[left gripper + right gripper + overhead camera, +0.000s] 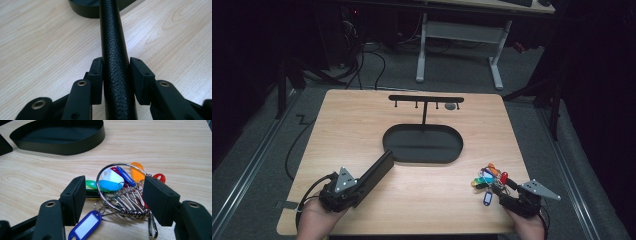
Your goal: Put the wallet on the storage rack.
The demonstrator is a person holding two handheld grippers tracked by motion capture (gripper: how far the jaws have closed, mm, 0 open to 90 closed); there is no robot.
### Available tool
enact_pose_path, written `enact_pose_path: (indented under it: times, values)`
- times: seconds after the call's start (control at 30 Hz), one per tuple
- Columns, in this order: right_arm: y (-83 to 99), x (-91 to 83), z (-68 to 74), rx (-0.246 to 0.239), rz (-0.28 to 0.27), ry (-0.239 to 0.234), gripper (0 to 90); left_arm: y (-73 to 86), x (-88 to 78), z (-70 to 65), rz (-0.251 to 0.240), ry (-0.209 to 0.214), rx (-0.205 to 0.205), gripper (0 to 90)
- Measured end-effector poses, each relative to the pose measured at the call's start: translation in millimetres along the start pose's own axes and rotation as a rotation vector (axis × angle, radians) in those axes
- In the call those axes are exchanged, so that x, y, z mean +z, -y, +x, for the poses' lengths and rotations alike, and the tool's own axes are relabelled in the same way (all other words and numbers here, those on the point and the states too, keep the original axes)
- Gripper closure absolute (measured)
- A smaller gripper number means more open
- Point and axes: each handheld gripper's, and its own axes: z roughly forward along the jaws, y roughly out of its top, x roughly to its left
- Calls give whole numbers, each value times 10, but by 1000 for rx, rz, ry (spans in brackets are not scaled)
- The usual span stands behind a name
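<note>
I have the left gripper (362,187) pinched on a black wallet (377,172), a flat thing with a grained, leathery skin. In the left gripper view both pads press its sides, and the wallet (113,50) runs edge-up away from the camera toward the tray (86,8). Gripping it by the thin edge makes sense to me: it keeps the wallet stiff and aimed, so I can carry it straight over the tray's wall rather than let it flop. From the high view it slants up and forward from the near left of the table (362,125), its far end just short of the tray (397,150).

The right gripper (504,192) sits low at the near right, jaws spread either side of a bunch of keys (489,180). In the right gripper view the metal ring (117,190) with its coloured tags lies flat on the wood between the pads, but neither pad presses it; the right pad stands just beside the ring and the left one stands apart from the tags. I judge this hand is waiting in place, ready to close on the ring.

Behind the tray stands a rack (426,100) with small hooks under its bar, likely where the keys belong. The tray is empty, so I judge neither thing is put away yet.
</note>
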Motion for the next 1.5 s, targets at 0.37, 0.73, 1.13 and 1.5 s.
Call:
enact_pose_path:
  times: [0.37, 0.73, 1.13, 1.5]
  values:
    - [-8, -16, -17, 4, -9, -5, 361, -116, -19, -18, 43, -6, 54, 729]
    - [-8, -21, -11, -1, -11, -4, 361, -242, -136, -147, -34, -19, 142, 741]
    - [-4, -26, -15, 3, -10, -1, 361, -390, -159, -215, -81, -39, 239, 745]
    - [-3, -23, -23, 2, -10, -2, 361, -746, 0, -256, -117, -62, 405, 745]
